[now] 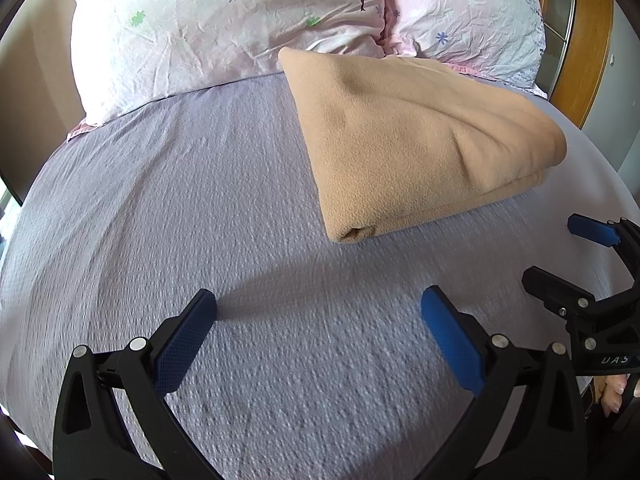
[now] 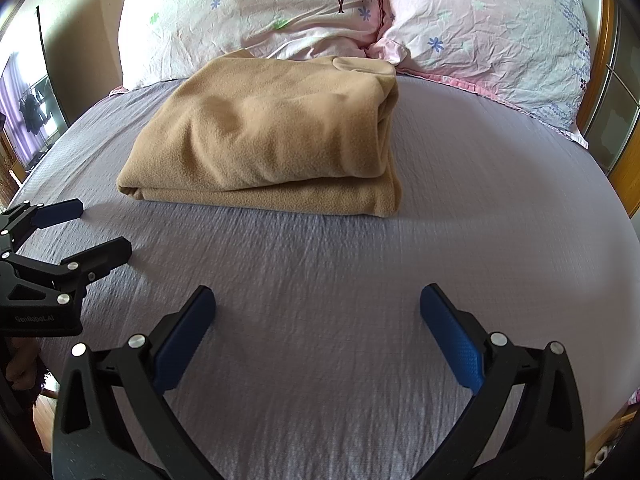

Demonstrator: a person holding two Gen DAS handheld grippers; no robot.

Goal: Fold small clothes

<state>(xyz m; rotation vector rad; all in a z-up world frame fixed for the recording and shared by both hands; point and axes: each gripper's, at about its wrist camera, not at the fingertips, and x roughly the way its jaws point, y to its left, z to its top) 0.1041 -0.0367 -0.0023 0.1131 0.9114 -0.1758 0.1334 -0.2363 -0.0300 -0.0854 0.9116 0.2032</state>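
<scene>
A tan fleece garment (image 1: 408,140) lies folded into a thick rectangle on the lavender bed sheet (image 1: 160,208), near the pillows. It also shows in the right wrist view (image 2: 276,136). My left gripper (image 1: 318,304) is open and empty, hovering over bare sheet in front of the garment. My right gripper (image 2: 318,304) is open and empty, also over bare sheet short of the garment. The right gripper shows at the right edge of the left wrist view (image 1: 560,252), and the left gripper at the left edge of the right wrist view (image 2: 104,228). Both are apart from the cloth.
Two pink flowered pillows (image 1: 208,28) (image 1: 472,12) lean at the head of the bed behind the garment. A wooden headboard frame (image 1: 588,52) rises at the far right. The bed edge drops off at left (image 2: 24,184), with a window and hanging clothes beyond.
</scene>
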